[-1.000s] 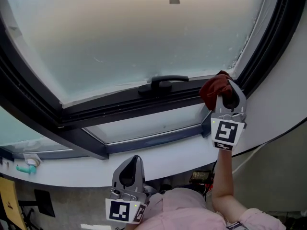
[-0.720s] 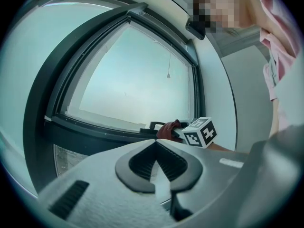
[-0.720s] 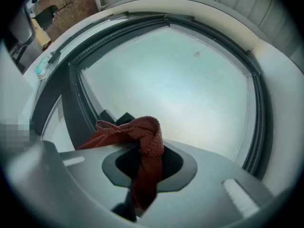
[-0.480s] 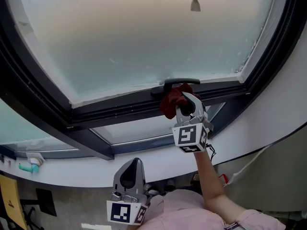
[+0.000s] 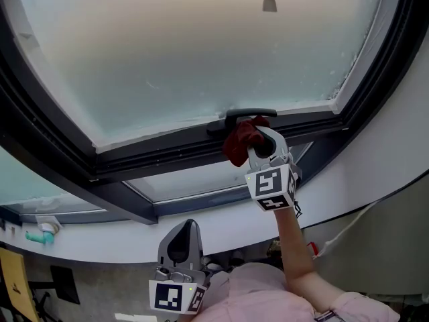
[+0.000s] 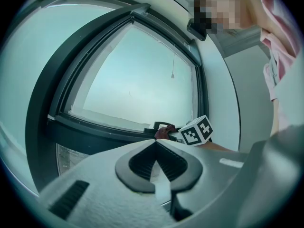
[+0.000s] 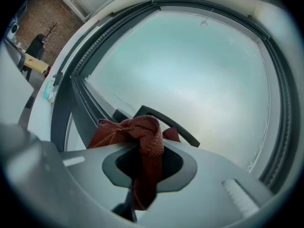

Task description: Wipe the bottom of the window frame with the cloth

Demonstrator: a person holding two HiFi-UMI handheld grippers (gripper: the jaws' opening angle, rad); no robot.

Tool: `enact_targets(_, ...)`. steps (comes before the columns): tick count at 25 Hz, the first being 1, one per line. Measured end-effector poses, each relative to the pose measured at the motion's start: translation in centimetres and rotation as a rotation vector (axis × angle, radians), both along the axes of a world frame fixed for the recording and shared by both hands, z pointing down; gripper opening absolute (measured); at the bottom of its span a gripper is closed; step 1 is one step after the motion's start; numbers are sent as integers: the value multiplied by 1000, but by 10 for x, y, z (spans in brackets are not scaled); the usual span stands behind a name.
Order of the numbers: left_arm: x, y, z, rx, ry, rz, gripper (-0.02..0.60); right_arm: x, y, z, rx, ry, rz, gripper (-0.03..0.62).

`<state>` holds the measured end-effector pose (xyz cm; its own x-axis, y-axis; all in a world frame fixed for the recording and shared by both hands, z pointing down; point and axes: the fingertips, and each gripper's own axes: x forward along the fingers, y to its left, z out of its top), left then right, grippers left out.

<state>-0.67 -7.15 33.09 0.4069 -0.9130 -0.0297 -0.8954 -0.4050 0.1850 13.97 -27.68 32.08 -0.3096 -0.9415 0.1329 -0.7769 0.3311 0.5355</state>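
Right tongs (image 5: 260,137) are raised to the window handle (image 5: 248,115), with the tips just below it. Their jaws are clamped on a dark red cloth (image 5: 240,141). In the right gripper view a strip of the cloth (image 7: 145,141) is pinched between the 2 jaws and hangs down behind them. The rest is bunched in a knot in front of the tips, with the handle directly behind it.

In the head view the bunch lies just below and slightly left of the handle, over the bottom rail of the dark window frame (image 5: 167,154). Contact with the rail is likely but cannot be confirmed.

The marker cube (image 5: 271,187) of the right tongs is seen below the handle. A bare forearm (image 5: 293,247) runs further down from it to a pink sleeve (image 5: 248,294).

Left tongs (image 5: 187,225) are held low, well below and left of the handle, in front of the white sill (image 5: 100,241). In the left gripper view their jaws (image 6: 155,143) are brought together at the tips with nothing between them.

A frosted pane (image 5: 201,45) fills the frame above the handle. A small cord weight (image 5: 269,4) hangs high above the handle. A teal object (image 5: 37,235) is noted far left of and below the handle, on the sill.
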Motion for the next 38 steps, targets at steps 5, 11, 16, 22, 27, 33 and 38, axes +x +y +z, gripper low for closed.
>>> enact_targets(5, 7, -2, 1, 0, 0, 6, -5, 16, -4, 0, -48, -46, 0, 66)
enact_targets(11, 13, -4, 0, 2, -1, 2, -5, 29, -7, 0, -67, -67, 5, 67)
enact_targets(16, 18, -4, 1, -3, -6, -1, -5, 39, -9, 1, -70, -78, 11, 66)
enact_targets(22, 27, -4, 0, 2, -7, 4, -5, 49, -10, 1, -66, -80, 12, 66)
enact_targets(27, 33, -5, 0, -1, -10, 4, -5, 57, -11, 0, -70, -79, 16, 66)
enact_targets(33, 41, -5, -1, 5, -10, 5, -5, 66, -12, 1, -71, -87, 15, 66)
enact_targets(38, 48, -5, -2, 8, -13, -1, -5, 70, -13, 1, -72, -88, 7, 66)
